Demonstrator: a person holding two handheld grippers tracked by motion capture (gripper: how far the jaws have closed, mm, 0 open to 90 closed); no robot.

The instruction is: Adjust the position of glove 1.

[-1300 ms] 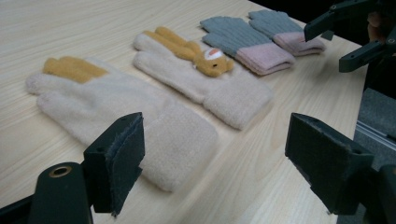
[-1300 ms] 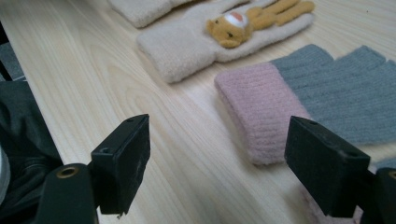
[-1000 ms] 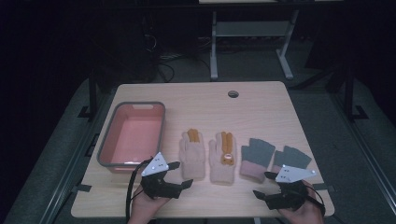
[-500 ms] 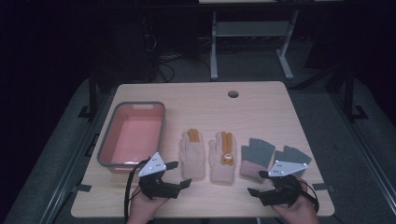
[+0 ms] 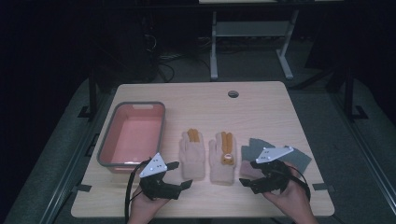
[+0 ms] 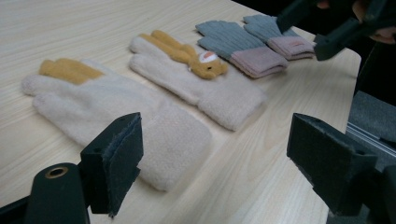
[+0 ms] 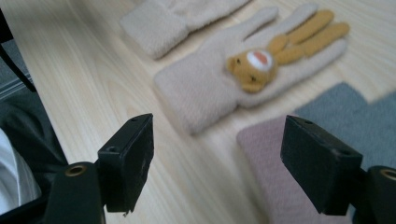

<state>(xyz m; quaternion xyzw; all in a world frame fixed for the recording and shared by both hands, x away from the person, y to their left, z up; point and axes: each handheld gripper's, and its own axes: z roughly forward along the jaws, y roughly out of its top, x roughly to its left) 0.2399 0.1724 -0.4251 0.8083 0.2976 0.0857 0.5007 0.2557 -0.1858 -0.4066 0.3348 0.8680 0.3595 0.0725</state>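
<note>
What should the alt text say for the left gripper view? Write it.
Four gloves lie in a row on a wooden table: two cream gloves with orange fingers, one bearing a small animal face, then two grey gloves with pink cuffs. The left gripper hovers open in front.

Cream gloves (image 5: 192, 156) — orange-tipped fingers; grey gloves (image 6: 243, 44) — pink cuffs; pink tub (image 5: 132, 135), grey-rimmed

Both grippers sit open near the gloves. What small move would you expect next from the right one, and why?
Probably ease the right gripper forward and down onto the grey glove's pink cuff. Its jaws stand wide open and the cuff lies just ahead, partly between them, flat on the table, not yet touched.
</note>
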